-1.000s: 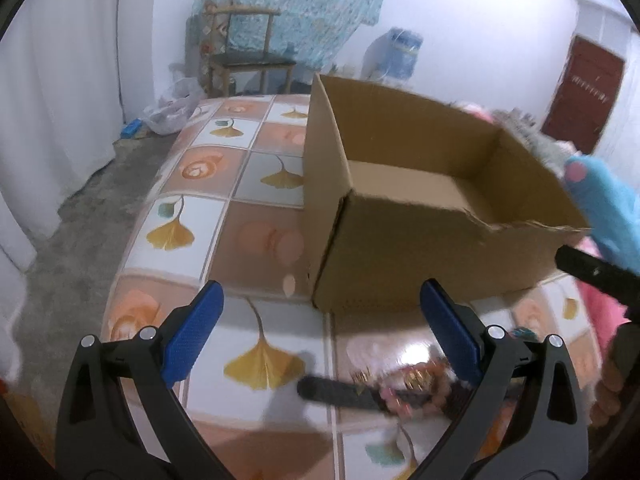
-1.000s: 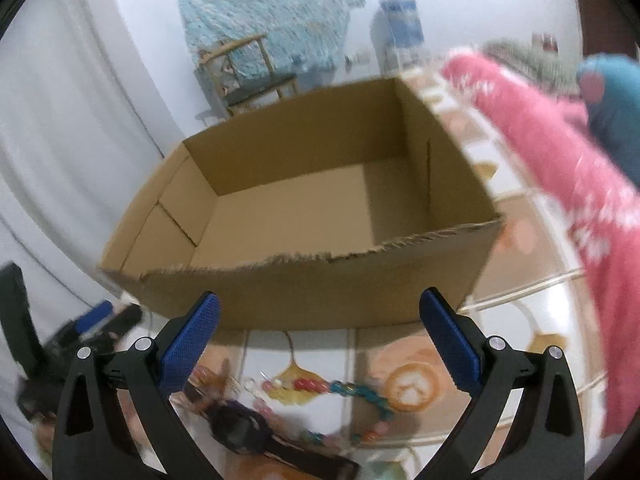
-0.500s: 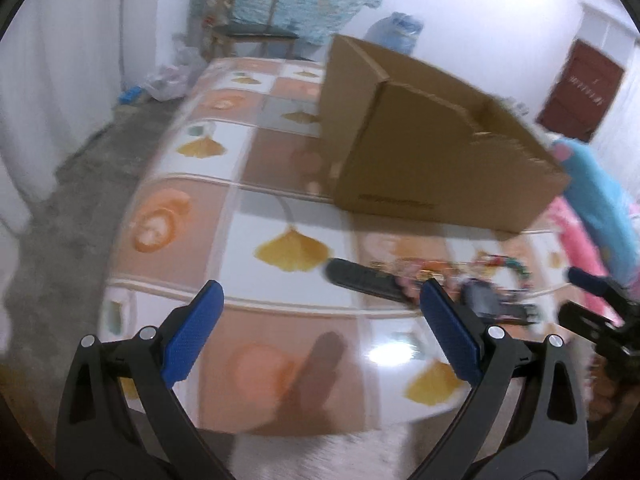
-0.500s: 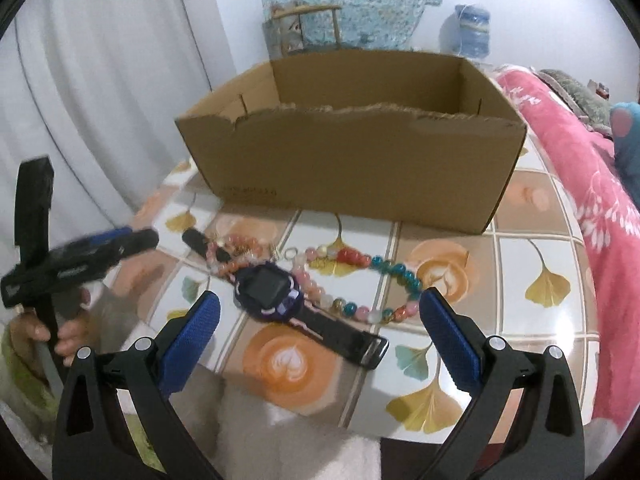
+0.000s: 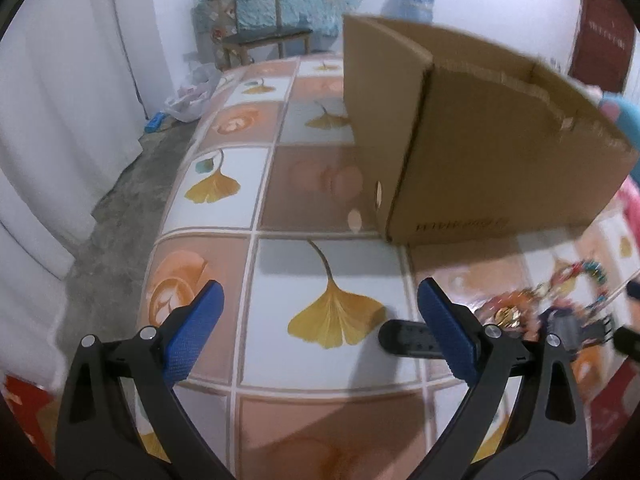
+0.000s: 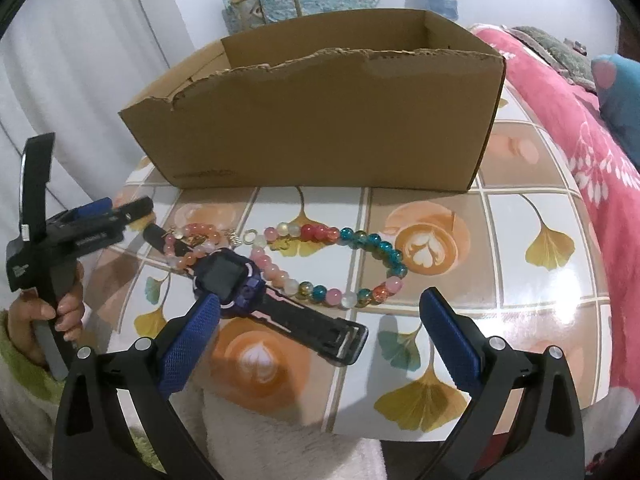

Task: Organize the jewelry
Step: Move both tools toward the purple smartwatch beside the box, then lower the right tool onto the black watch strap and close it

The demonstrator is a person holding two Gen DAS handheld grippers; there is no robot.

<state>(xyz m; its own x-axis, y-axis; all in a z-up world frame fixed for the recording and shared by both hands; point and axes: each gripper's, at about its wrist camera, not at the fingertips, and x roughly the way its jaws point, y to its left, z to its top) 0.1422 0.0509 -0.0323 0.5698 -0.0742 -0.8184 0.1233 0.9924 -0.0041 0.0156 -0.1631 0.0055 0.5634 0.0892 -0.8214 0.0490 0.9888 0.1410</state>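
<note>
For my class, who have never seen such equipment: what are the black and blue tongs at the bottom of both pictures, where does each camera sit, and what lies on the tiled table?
No robot here: a person holds two hand grippers, each carrying a camera that looks along its blue-padded fingers. One picture comes from the left gripper, the other from the right gripper. Both are open and hold nothing. The right view also shows the left gripper in the person's hand. On the table stand a cardboard box, a purple watch, a multicoloured bead necklace and a pink bead bracelet.
</note>
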